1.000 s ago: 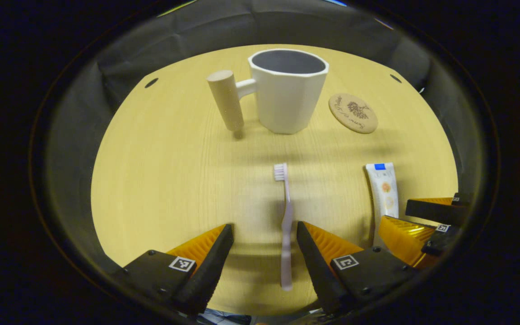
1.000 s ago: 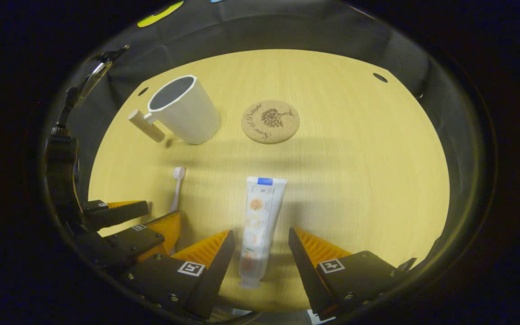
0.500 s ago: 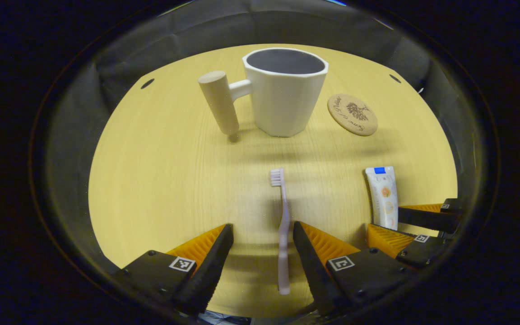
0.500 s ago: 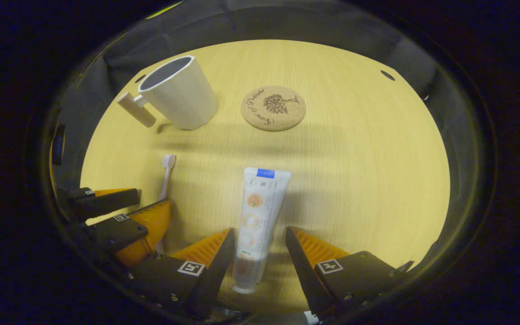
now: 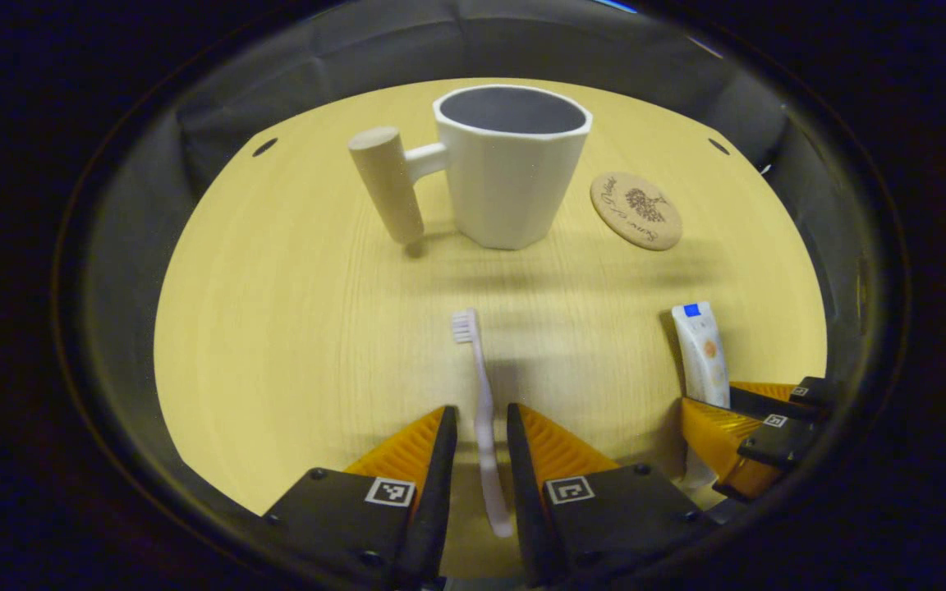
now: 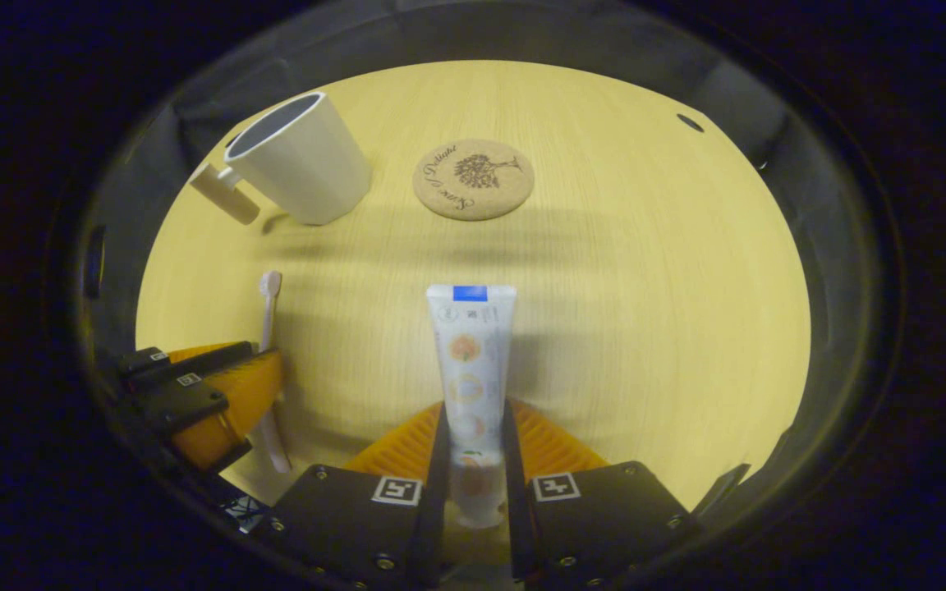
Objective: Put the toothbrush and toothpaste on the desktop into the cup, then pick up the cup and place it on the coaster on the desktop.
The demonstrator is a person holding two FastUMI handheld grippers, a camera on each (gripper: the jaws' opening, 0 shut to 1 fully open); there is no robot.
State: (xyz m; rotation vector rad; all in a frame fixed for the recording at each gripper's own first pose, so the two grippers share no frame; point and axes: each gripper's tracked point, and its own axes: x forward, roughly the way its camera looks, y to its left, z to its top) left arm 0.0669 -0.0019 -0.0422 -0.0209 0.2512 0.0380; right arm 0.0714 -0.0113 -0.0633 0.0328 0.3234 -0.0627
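right tool [image 6: 473, 427] has both fingers closed in on the toothpaste [image 6: 468, 373], pressing its lower body from either side; cap end sits down between them, flat crimped end with the blue patch points straight ahead. coaster [image 6: 473, 179] lies flat on the counter [image 6: 645, 287] well ahead of the tool, slightly left of centre. cup [image 6: 300, 168] stands ahead-left, near the coaster but apart from it, handle facing away left. left tool [image 6: 218, 394] sits low on the left with its orange fingers close around the toothbrush [image 6: 269, 369], brush head pointing forward. can't tell if the tube is clear of the counter.
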